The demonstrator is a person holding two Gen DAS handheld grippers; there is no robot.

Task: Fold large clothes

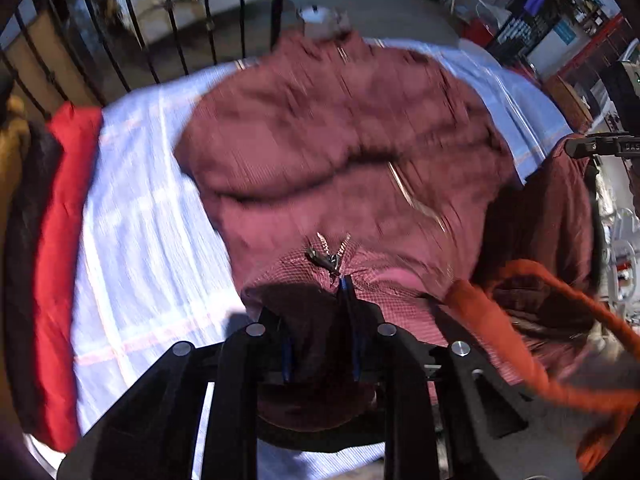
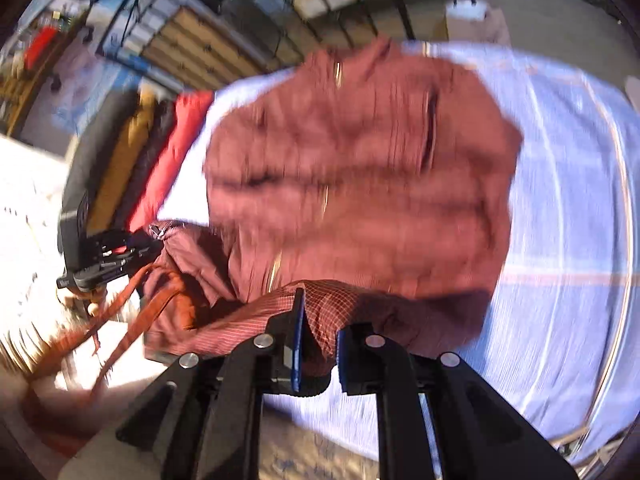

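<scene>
A maroon quilted jacket (image 1: 336,132) lies spread on a pale blue checked sheet (image 1: 136,216), its near hem lifted. My left gripper (image 1: 320,320) is shut on the hem beside the zipper end (image 1: 326,258). My right gripper (image 2: 318,328) is shut on the hem's checked lining (image 2: 328,308), and the jacket (image 2: 360,160) stretches away from it. The left gripper (image 2: 120,256) also shows at the left of the right wrist view, holding the other hem corner. Both views are motion-blurred.
A red cloth (image 1: 60,240) and dark and mustard garments (image 1: 16,184) lie stacked at the sheet's left edge. An orange strap (image 1: 532,320) hangs near the right. Black iron railings (image 1: 172,20) stand behind, and shelves with clutter (image 2: 120,20) stand beyond the table.
</scene>
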